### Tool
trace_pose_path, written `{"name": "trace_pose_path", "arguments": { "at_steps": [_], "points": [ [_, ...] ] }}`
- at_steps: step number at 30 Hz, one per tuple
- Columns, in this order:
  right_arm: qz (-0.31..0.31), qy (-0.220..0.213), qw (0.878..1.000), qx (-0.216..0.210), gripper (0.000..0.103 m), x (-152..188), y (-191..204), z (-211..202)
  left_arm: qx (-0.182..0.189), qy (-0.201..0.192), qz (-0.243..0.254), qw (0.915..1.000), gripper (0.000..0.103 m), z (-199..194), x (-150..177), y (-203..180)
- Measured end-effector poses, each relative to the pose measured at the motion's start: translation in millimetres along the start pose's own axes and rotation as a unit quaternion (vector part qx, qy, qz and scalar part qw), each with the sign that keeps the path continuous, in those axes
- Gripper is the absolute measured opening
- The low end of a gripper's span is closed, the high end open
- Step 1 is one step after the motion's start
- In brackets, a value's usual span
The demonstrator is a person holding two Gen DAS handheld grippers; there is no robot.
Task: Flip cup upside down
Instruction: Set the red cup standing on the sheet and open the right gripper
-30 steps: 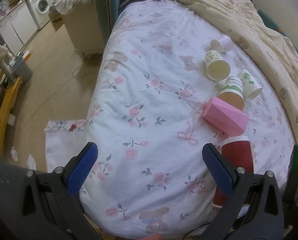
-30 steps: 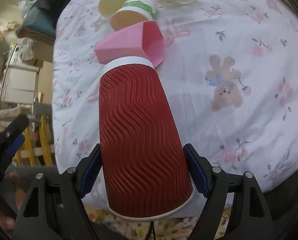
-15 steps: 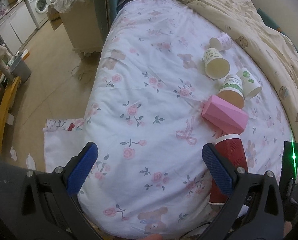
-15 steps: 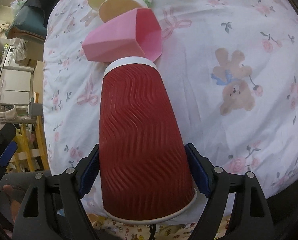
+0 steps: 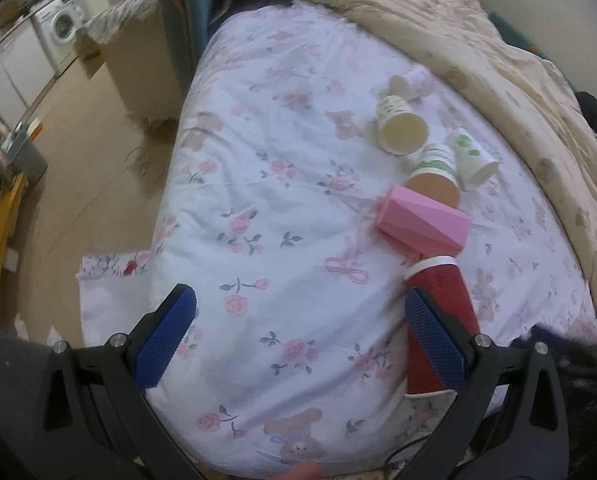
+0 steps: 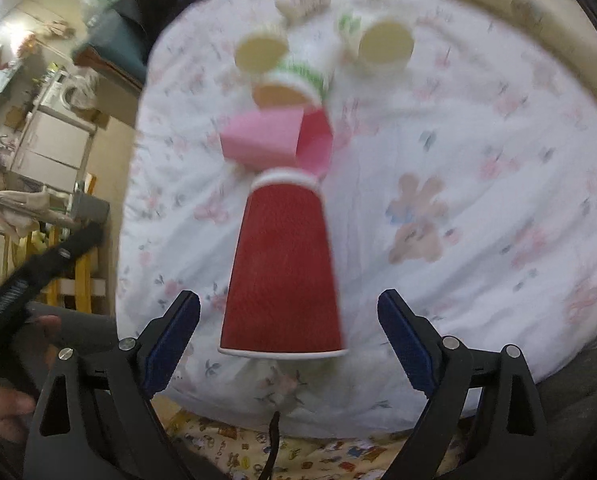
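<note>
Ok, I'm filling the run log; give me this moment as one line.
right gripper: open, jaws clear of red ribbed paper cup | cup: on floral bedsheet | left gripper: open, empty

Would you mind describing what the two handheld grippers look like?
Both the left gripper and the right gripper have black angular frames with triangular cutouts, silver bolts, and blue textured pads on their fingers. A thin black cable hangs below the right one.

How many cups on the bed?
6: red ripple cup nearest, pink faceted cup behind it, then green-banded, green-leaf, yellow-lined, pink-patterned. Others may be hidden.
</note>
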State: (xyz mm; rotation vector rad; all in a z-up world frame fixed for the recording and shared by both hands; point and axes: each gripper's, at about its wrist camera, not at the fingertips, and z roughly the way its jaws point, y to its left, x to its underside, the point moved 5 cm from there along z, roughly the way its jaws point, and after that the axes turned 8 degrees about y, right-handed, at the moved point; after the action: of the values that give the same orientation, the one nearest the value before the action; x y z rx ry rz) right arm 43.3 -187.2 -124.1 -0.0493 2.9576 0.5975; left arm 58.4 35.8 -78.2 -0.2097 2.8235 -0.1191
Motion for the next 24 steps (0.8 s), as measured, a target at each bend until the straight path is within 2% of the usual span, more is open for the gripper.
{"name": "trace_pose_path", "arguments": {
  "at_steps": [2,4,6,12,15,19,24],
  "points": [
    [-0.019,-0.039,0.999,0.020,0.094,-1,0,-23,0.007,-0.014,0.004,0.9999,0.103,-8,-1,-3],
    [-0.037,-0.078,0.995,0.039,0.101,-1,-1,-44,0.021,-0.020,0.006,0.9996,0.103,-14,-2,-5],
    [-0.053,-0.118,0.990,0.055,0.103,-2,-3,-63,0.028,-0.032,-0.001,0.9991,0.103,-20,-6,-3],
    [-0.063,-0.192,0.977,0.064,0.103,-13,-16,-91,0.025,-0.031,-0.004,0.9992,0.103,-21,-4,-2],
    [-0.066,-0.210,0.973,0.067,0.103,-15,-21,-91,0.017,-0.026,-0.003,0.9995,0.103,-18,-1,-3],
    [-0.044,-0.199,0.977,0.058,0.103,-14,-29,-81,0.013,-0.010,-0.006,0.9998,0.103,-13,4,-5],
    [-0.046,-0.211,0.975,0.061,0.103,-12,-31,-88,0.009,-0.003,0.003,0.9999,0.103,-14,10,-16]
  ]
}}
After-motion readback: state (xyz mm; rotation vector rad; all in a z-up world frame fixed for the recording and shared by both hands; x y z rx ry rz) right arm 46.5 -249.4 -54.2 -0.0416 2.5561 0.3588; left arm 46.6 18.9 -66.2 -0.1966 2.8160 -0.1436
